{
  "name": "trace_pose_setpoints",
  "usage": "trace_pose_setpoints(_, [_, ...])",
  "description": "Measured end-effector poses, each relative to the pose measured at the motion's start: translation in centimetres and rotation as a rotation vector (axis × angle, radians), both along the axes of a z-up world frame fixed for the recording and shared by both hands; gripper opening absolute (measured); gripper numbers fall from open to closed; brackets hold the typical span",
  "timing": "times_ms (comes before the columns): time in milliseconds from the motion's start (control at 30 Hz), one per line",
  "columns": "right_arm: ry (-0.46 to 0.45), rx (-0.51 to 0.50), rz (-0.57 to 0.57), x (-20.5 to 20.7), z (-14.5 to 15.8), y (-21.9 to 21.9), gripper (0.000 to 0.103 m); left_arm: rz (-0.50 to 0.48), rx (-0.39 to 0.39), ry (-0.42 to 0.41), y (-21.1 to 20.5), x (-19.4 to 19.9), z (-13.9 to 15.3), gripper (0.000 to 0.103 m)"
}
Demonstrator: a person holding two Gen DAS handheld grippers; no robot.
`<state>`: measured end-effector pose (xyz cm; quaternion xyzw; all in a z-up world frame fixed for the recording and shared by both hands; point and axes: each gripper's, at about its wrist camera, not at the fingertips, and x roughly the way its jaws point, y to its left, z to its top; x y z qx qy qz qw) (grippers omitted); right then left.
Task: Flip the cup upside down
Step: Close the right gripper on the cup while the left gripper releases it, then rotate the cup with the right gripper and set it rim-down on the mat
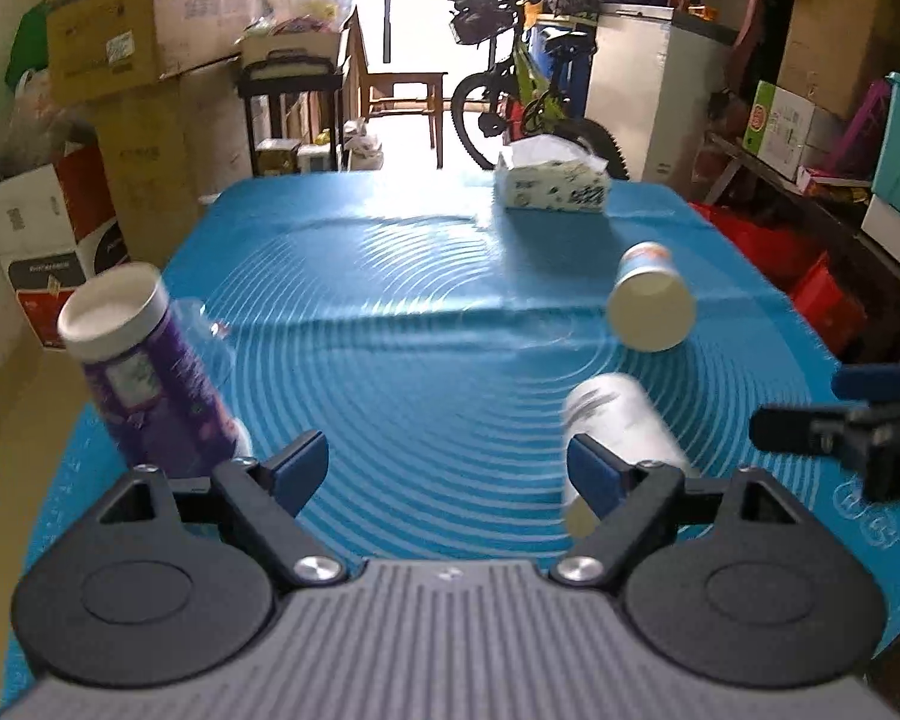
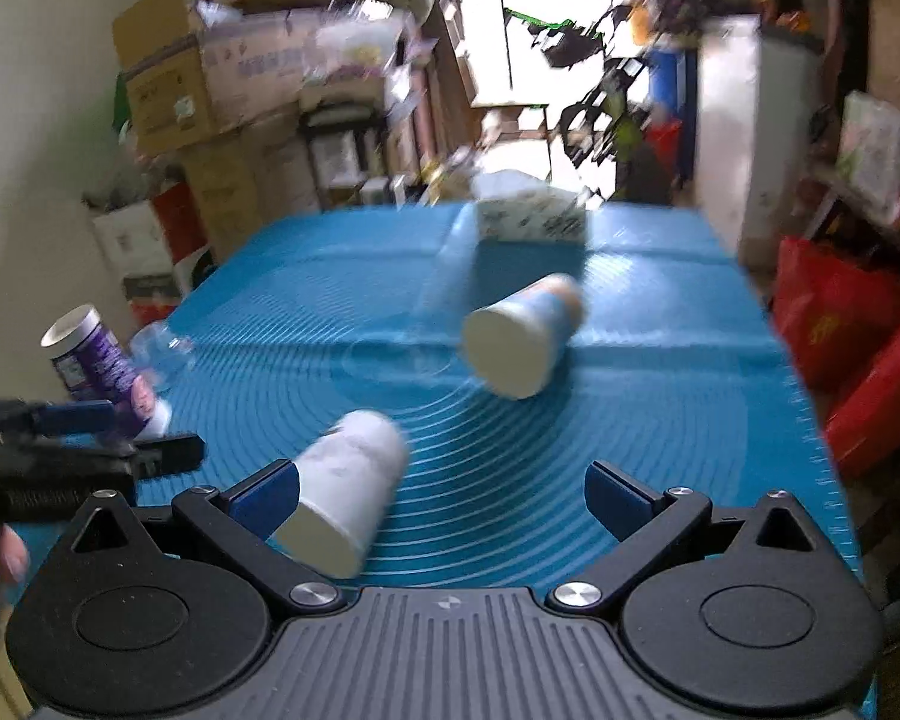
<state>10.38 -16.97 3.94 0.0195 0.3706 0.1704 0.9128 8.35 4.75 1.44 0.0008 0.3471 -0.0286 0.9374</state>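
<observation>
Two paper cups lie on their sides on the blue mat (image 1: 426, 324). A white cup (image 1: 624, 420) lies near me, just beyond my left gripper's right finger; in the right wrist view the same cup (image 2: 348, 480) lies by my right gripper's left finger. A white cup with a blue and orange print (image 1: 651, 300) lies farther back, its mouth toward me; the right wrist view shows it (image 2: 522, 336) mid-mat. My left gripper (image 1: 450, 468) is open and empty. My right gripper (image 2: 444, 498) is open and empty, and shows at the right edge of the left wrist view (image 1: 840, 414).
A purple canister with a white lid (image 1: 144, 366) stands at the mat's left edge beside a clear plastic object (image 1: 210, 330). A tissue box (image 1: 552, 180) sits at the far edge. Cardboard boxes, a bicycle and red bags surround the table.
</observation>
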Motion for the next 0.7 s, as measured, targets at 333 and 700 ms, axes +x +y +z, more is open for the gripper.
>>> trace_pose_setpoints(333, [0.317, 0.046, 0.040, 8.2, -1.4, 3.7, 0.096, 0.035, 0.003, 0.024, 3.0, 0.5, -2.4, 0.086])
trace_pose_setpoints(700, [0.538, 0.050, 0.056, 12.0, -5.8, 6.2, 0.060, 0.048, -0.029, 0.033, 3.8, 0.8, -2.8, 0.086])
